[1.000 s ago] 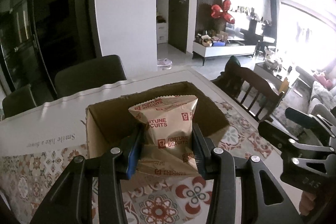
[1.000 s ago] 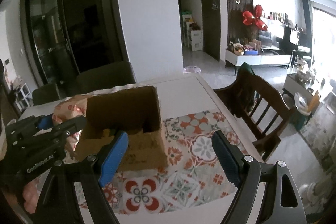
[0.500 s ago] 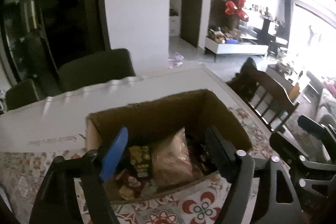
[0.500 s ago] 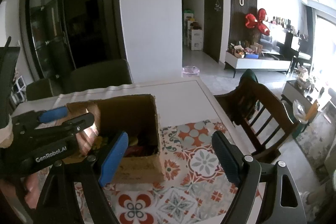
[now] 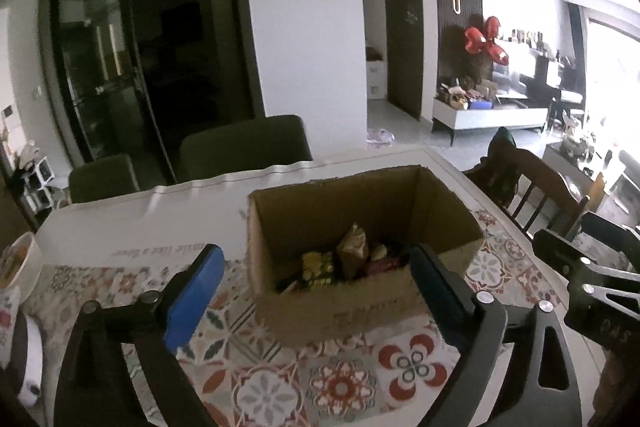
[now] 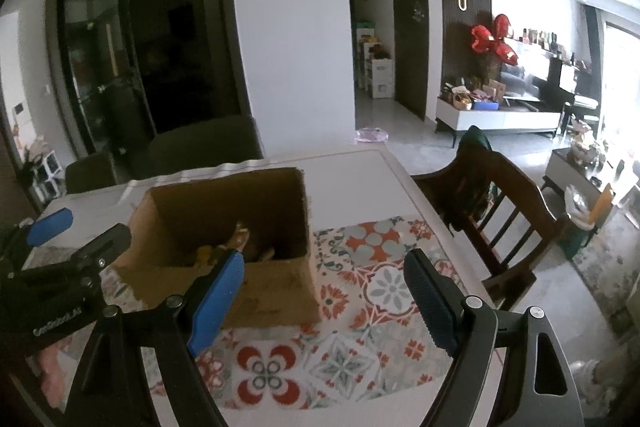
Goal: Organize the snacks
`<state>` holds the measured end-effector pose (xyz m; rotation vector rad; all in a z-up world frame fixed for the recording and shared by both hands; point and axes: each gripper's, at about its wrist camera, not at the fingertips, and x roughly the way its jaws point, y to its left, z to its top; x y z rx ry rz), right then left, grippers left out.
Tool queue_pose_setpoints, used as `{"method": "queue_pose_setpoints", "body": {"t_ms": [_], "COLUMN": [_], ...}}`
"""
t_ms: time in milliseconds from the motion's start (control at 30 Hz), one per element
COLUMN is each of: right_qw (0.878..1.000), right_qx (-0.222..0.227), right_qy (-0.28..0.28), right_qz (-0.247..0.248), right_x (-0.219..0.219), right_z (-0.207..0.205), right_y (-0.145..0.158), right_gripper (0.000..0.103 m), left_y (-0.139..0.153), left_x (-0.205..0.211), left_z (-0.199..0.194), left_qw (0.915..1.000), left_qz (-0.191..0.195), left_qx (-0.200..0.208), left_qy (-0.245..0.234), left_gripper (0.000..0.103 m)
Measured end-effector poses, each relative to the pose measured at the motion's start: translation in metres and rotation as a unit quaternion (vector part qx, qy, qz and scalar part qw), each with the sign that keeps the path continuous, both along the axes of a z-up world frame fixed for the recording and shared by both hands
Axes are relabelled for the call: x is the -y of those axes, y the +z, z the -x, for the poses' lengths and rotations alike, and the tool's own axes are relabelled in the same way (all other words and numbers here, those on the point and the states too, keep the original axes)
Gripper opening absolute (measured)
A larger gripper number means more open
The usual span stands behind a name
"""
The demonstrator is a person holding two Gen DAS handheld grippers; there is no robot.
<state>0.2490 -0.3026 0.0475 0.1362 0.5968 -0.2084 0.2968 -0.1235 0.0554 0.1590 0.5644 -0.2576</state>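
An open cardboard box [image 5: 440,203] stands on the patterned tablecloth and holds several snack packets, among them a tan fortune biscuit packet [image 5: 352,255] standing on end. My left gripper [image 5: 316,291] is open and empty, drawn back in front of the box's near wall. My right gripper [image 6: 324,291] is open and empty, to the right of the box [image 6: 280,291]. The left gripper's body shows at the left of the right wrist view [image 6: 60,267].
The patterned cloth [image 5: 340,383] covers the near half of the white table. A white bowl [image 5: 20,267] sits at the far left. A wooden chair [image 6: 500,211] stands at the table's right side, dark upholstered chairs [image 5: 240,147] behind it.
My left gripper opened and let the fortune biscuit packet drop into the box, then drew back and to the left. My right gripper stayed open and nearly still.
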Motion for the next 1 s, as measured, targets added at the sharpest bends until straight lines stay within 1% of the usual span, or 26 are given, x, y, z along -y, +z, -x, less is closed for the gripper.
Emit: {"method": "queue_pose_setpoints", "body": {"t_ms": [167,200,233,300,400,600,867,1000], "right_qw": [1.0,1.0,0.999,0.999,0.999,0.998,0.997,0.996], "right_qx": [0.011,0.012,0.013,0.02,0.027,0.036,0.046,0.047], "right_qy": [0.023,0.028,0.032,0.038,0.04,0.056,0.051,0.057], "right_qz": [0.004,0.005,0.006,0.009,0.022,0.023,0.046,0.051], "right_x": [-0.013,-0.016,-0.018,-0.024,-0.033,-0.049,-0.067,-0.074], "right_z": [0.032,0.039,0.045,0.061,0.084,0.128,0.17,0.185], "right_y": [0.004,0.004,0.004,0.004,0.002,-0.003,-0.012,-0.014], "right_gripper": [0.084,0.088,0.089,0.09,0.09,0.093,0.093,0.093], "left_y": [0.006,0.008,0.009,0.01,0.009,-0.001,-0.012,-0.011], "left_x": [-0.016,-0.021,-0.024,-0.03,-0.04,-0.054,-0.071,-0.078], "left_z": [0.044,0.056,0.062,0.079,0.105,0.15,0.188,0.205], "left_qw": [0.9995,0.9993,0.9991,0.9986,0.9982,0.998,0.996,0.9955], "left_qz": [0.001,0.003,0.003,0.004,0.009,0.01,-0.009,-0.007], "left_qx": [0.026,0.032,0.035,0.044,0.051,0.055,0.073,0.078], "left_qy": [0.017,0.021,0.023,0.029,0.03,0.027,0.051,0.053], "left_gripper": [0.101,0.102,0.103,0.103,0.103,0.103,0.103,0.103]}}
